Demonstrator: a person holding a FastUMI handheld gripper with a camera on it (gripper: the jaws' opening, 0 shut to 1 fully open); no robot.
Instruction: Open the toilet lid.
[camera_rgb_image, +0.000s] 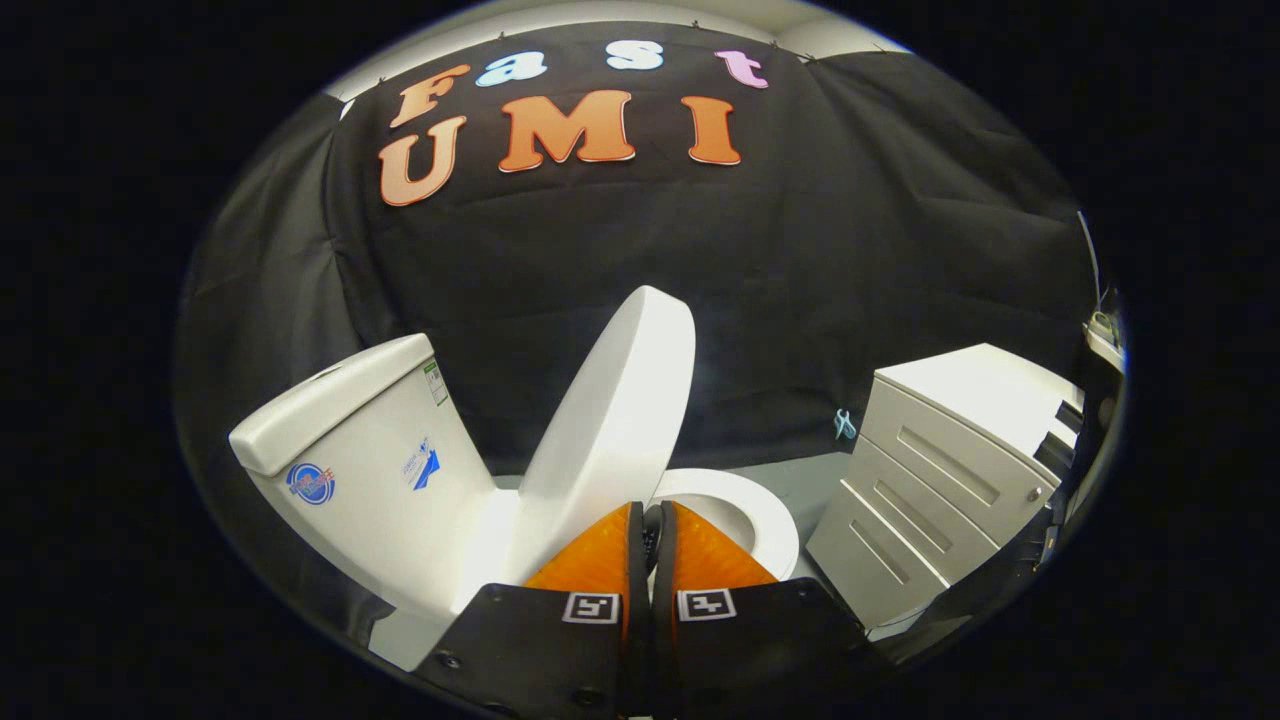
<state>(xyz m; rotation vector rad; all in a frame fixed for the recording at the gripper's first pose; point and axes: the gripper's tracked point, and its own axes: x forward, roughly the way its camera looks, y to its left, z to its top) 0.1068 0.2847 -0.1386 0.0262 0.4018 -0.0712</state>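
One toilet (400, 500), one lid (615, 410), one drawer cabinet (950, 470) showing. The white toilet lid is standing raised, tilting back toward the tank (350, 440), glossy and oval, just ahead of the fingers, with the seat ring (745, 510) lying exposed beside it. The hand-held gripper (650, 530) is sitting with its fingers nearly together, gripping nothing. The grey floor (800, 485) is running back to the black cloth wall (800, 260), the white cabinet standing beside the bowl.
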